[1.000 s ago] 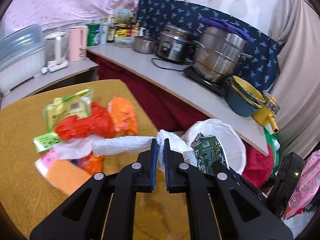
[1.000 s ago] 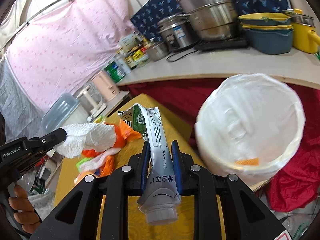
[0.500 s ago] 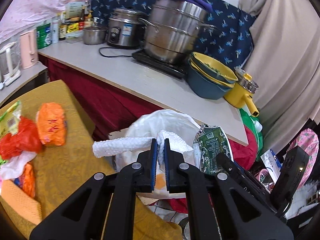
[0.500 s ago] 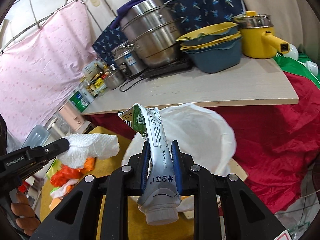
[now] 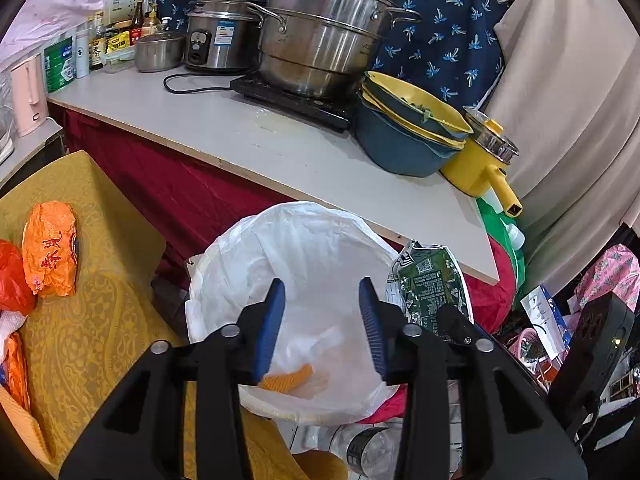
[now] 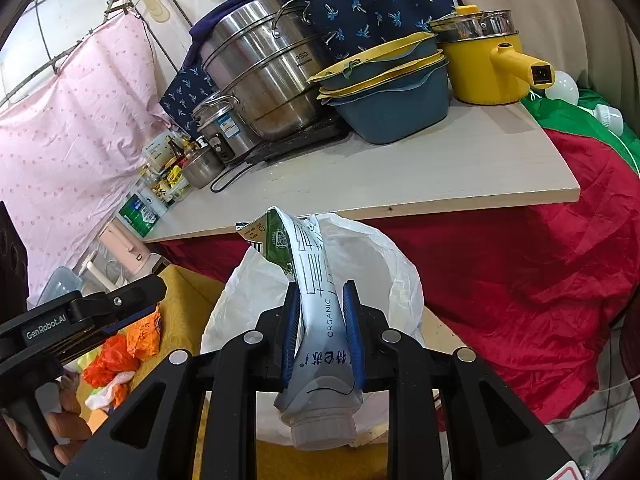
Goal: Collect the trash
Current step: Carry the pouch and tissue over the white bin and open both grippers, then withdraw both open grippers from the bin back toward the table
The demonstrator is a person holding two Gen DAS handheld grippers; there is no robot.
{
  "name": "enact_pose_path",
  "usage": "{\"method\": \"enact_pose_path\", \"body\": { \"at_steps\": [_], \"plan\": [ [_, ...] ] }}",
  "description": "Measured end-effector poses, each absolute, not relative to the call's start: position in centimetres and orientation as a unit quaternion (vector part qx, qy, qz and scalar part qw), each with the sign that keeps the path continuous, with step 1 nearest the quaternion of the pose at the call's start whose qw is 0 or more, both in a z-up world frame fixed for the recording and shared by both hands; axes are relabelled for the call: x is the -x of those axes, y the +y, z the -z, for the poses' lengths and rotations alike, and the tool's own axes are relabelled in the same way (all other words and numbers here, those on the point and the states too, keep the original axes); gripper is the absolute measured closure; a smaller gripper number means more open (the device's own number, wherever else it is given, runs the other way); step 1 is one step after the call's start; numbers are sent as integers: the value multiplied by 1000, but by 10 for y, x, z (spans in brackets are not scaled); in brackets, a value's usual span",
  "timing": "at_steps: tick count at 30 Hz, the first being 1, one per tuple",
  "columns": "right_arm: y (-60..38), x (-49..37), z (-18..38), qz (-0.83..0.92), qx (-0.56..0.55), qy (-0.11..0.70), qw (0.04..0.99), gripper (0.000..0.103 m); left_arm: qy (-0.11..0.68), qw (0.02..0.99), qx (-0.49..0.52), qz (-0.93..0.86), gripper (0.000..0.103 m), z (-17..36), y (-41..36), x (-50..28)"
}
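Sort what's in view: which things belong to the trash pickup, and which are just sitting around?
Job:
bin bag
flattened carton in right gripper
left gripper, jaws opening, empty
orange wrapper

Lying about:
steel steamer pot
stacked basins
yellow pot

The flattened drink pouch (image 6: 320, 320) reads "ORGANIC" along its side, with Chinese characters below it too distorted to read fully. The left gripper (image 6: 52, 326) body carries "GenRobot.AI". The large steel steamer pot (image 6: 264, 76) bears "ASD". An orange wrapper (image 5: 50, 254) shows red Chinese characters.
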State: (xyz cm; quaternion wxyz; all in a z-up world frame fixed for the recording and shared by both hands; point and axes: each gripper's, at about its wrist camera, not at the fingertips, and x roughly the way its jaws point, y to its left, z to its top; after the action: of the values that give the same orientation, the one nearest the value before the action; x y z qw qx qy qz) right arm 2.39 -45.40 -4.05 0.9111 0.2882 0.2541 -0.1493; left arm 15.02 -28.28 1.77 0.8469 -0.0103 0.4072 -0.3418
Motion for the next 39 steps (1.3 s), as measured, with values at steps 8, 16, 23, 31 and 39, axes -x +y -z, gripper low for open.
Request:
{"method": "enact_pose_path", "body": {
  "at_steps": [8, 16, 23, 31, 39],
  "plan": [
    [-448, -40, 38, 137, -281, 254, 915, 82, 393, 865, 11, 311, 50, -22, -266, -157],
    [-436, -64, 30, 124, -265, 254, 922, 79, 388, 878, 15, 281, 41, -21, -244, -162],
    [-415, -65, 3, 125, -239, 226, 936, 59, 378, 890, 21, 254, 17, -25, -225, -161],
    [-390, -52, -17, 123, -224, 211, 944, 38, 373, 899, 35, 226, 16, -31, -192, -154],
    [-364, -41, -31, 112, -210, 210, 948, 29, 357, 913, 45, 194, 12, -43, -157, -139]
  ]
}}
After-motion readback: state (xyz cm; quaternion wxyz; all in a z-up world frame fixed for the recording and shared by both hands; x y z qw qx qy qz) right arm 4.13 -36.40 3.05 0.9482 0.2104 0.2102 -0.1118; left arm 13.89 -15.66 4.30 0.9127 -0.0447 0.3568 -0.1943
